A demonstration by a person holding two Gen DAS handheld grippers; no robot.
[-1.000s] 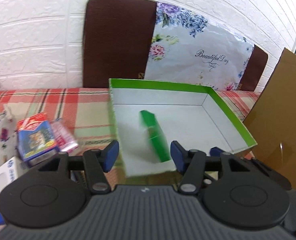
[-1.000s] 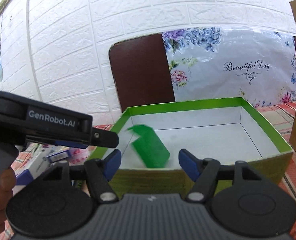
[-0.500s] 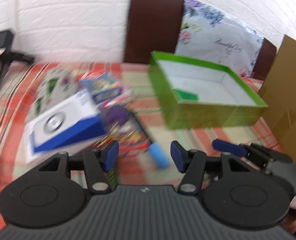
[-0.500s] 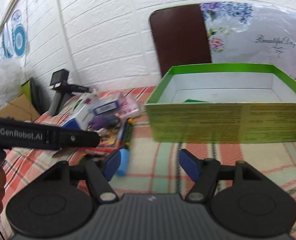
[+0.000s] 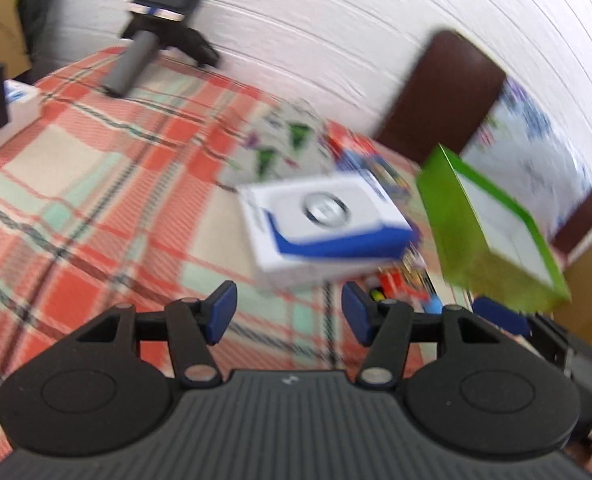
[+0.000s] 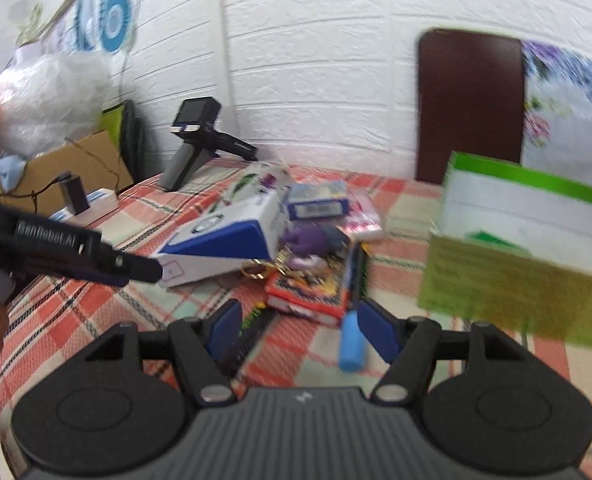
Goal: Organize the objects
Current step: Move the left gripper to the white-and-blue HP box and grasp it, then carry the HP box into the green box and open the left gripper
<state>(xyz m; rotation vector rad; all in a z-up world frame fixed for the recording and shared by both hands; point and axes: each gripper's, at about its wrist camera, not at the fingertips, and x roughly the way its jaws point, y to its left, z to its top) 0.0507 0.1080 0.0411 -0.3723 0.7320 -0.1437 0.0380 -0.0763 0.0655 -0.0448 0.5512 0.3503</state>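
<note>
A green box with a white inside stands at the right of the plaid table; a green packet lies in it. The box also shows in the left wrist view. A white and blue carton lies just ahead of my open, empty left gripper. My right gripper is open and empty above a blue tube and a red card pack. The carton lies to its left, and the left gripper reaches in from the left edge.
A floral pouch, a blue card box, a pink packet and a purple toy lie in the pile. A spare black gripper stands at the back left. A brown chair back is behind the table.
Both grippers have pulled back from the green box and swung left toward the pile. The green packet stays in the box. Both stay open.
</note>
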